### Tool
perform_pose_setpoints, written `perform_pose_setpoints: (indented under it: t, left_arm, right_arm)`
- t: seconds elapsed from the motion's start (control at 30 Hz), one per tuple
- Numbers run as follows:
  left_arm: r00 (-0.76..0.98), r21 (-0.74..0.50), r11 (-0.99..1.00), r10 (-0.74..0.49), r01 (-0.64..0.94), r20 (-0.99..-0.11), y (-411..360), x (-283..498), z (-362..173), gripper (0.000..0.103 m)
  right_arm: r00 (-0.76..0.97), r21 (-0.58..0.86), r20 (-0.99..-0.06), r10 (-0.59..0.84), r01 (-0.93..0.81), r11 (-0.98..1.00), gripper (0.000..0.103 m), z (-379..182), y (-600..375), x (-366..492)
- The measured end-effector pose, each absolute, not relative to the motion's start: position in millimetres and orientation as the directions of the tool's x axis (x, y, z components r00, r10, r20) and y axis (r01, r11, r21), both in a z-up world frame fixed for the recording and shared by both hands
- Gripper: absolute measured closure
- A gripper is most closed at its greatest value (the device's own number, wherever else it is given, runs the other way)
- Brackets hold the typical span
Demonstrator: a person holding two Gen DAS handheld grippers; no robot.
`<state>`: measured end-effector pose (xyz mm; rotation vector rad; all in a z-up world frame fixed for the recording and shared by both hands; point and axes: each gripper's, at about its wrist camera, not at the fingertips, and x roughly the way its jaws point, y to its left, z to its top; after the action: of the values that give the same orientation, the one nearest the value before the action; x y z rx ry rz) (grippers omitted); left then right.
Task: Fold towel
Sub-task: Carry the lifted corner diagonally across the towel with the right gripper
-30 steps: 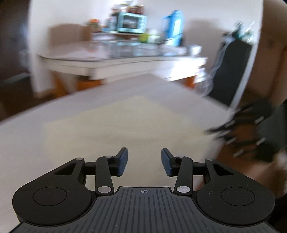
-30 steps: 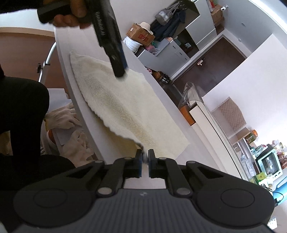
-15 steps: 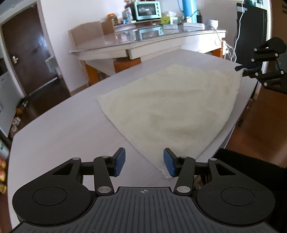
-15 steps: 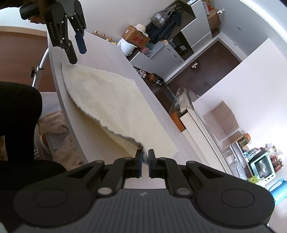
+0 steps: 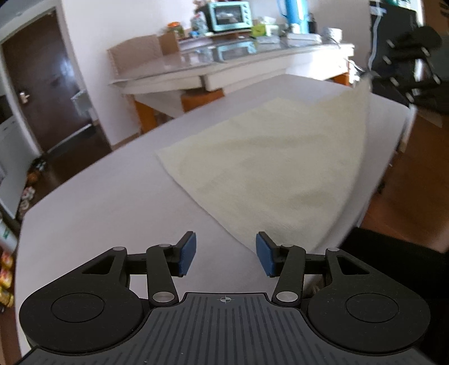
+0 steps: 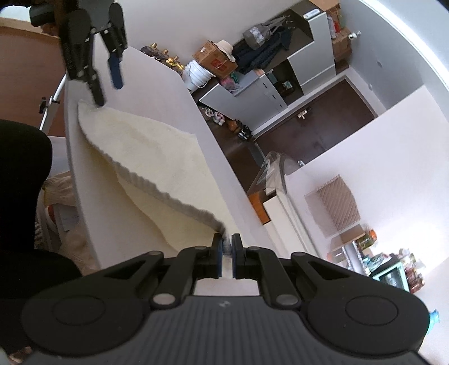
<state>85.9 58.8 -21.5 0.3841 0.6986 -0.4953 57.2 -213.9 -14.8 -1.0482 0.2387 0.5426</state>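
A cream towel (image 5: pixel 266 168) lies on the pale grey table (image 5: pixel 112 213), with one edge along the table's right rim. My right gripper (image 6: pixel 227 250) is shut on one towel corner and holds it off the table, so that edge of the towel (image 6: pixel 157 157) rises in a curve towards it. In the left wrist view the right gripper (image 5: pixel 374 75) shows blurred at the upper right, with the lifted corner in it. My left gripper (image 5: pixel 226 252) stands open just above the table, the towel's near corner between its pads and untouched. From the right wrist view the left gripper (image 6: pixel 108 89) hovers over that corner.
A glass-topped side table (image 5: pixel 224 64) with a teal toaster oven (image 5: pixel 230 12) stands behind. A dark door (image 5: pixel 42 98) is at the left. The person's dark-clothed leg (image 6: pixel 19 182) is beside the table edge. Boxes, a bucket and shoes line the far wall.
The right gripper has risen with the towel corner, so the lifted edge curves higher. The left gripper has swung round and come down to the towel's other near corner.
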Motion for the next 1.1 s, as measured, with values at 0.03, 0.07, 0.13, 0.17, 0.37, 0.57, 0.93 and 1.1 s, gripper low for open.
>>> perform_pose_setpoints:
  t: [0.03, 0.07, 0.13, 0.17, 0.37, 0.57, 0.93, 1.1]
  left_arm:
    - [0.658, 0.161, 0.821, -0.305, 0.548, -0.688, 60, 85, -22, 0.052]
    - [0.659, 0.16, 0.821, -0.305, 0.548, -0.688, 61, 85, -22, 0.052]
    - [0.661, 0.161, 0.822, -0.306, 0.547, -0.685, 62, 83, -22, 0.052]
    - [0.662, 0.161, 0.822, -0.306, 0.546, -0.684, 63, 82, -23, 0.052]
    - [0.669, 0.175, 0.819, -0.302, 0.547, -0.679, 63, 79, -25, 0.052]
    - [0.661, 0.156, 0.815, -0.325, 0.559, -0.676, 70, 80, -26, 0.051]
    - [0.65, 0.101, 0.818, -0.367, 0.566, -0.665, 78, 83, -30, 0.051]
    - [0.649, 0.087, 0.821, -0.377, 0.565, -0.661, 80, 83, -31, 0.051]
  right_arm:
    - [0.846, -0.762, -0.432, 0.311, -0.527, 0.375, 0.096, -13, -211, 60]
    - [0.848, -0.77, -0.427, 0.315, -0.523, 0.364, 0.096, -11, -208, 65]
    - [0.85, -0.787, -0.415, 0.324, -0.514, 0.34, 0.096, -7, -200, 74]
    - [0.849, -0.793, -0.41, 0.333, -0.512, 0.33, 0.096, -5, -195, 80]
    - [0.825, -0.821, -0.401, 0.399, -0.517, 0.244, 0.096, 0, -149, 129]
    - [0.789, -0.817, -0.422, 0.446, -0.544, 0.189, 0.096, -2, -97, 182]
    - [0.684, -0.748, -0.562, 0.465, -0.66, 0.066, 0.096, -53, -10, 260]
    - [0.672, -0.739, -0.606, 0.425, -0.674, 0.012, 0.072, -81, 9, 279]
